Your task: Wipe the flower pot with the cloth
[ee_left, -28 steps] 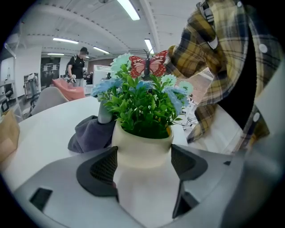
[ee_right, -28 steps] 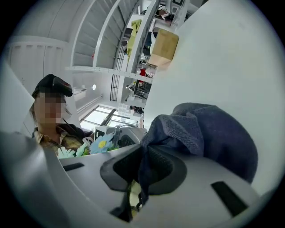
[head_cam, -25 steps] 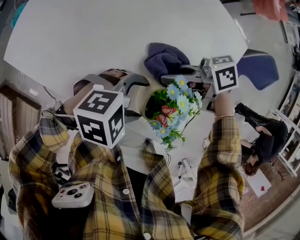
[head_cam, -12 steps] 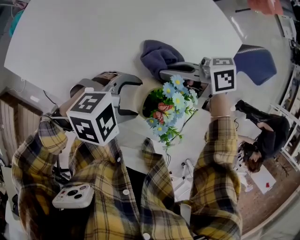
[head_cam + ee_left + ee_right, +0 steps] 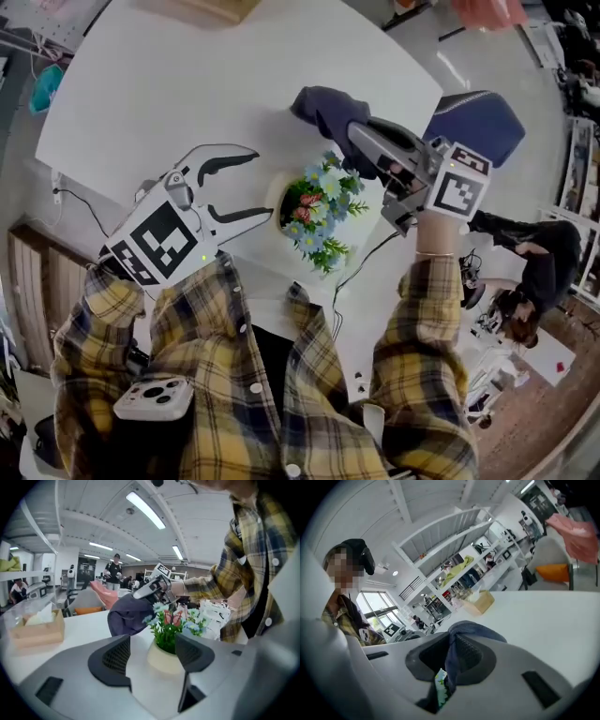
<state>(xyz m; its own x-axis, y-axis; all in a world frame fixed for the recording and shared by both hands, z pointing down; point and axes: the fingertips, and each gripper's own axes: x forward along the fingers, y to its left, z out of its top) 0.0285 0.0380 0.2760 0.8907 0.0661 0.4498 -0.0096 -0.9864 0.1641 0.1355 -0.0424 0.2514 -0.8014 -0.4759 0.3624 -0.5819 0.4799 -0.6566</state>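
A cream flower pot (image 5: 278, 199) with blue and white flowers (image 5: 319, 208) stands on the white table (image 5: 187, 84). My left gripper (image 5: 255, 186) hangs left of the pot, open, and its jaws have just been closing a little with nothing between them. In the left gripper view the pot (image 5: 164, 659) shows beyond the jaws of the left gripper (image 5: 152, 656). My right gripper (image 5: 364, 134) is above and right of the pot, shut on a dark blue cloth (image 5: 328, 108). The cloth (image 5: 474, 630) is bunched between the right gripper's (image 5: 451, 660) jaws.
A cardboard tissue box (image 5: 33, 625) sits at the far side of the table. A blue chair (image 5: 476, 120) stands past the table's right edge, and a person (image 5: 525, 272) sits on the floor beyond it. A cable (image 5: 370, 258) runs off the near edge.
Both grippers have risen. The left one came off the pot's left side and now sits clear of it. The right one lifted the cloth up and away from behind the flowers.
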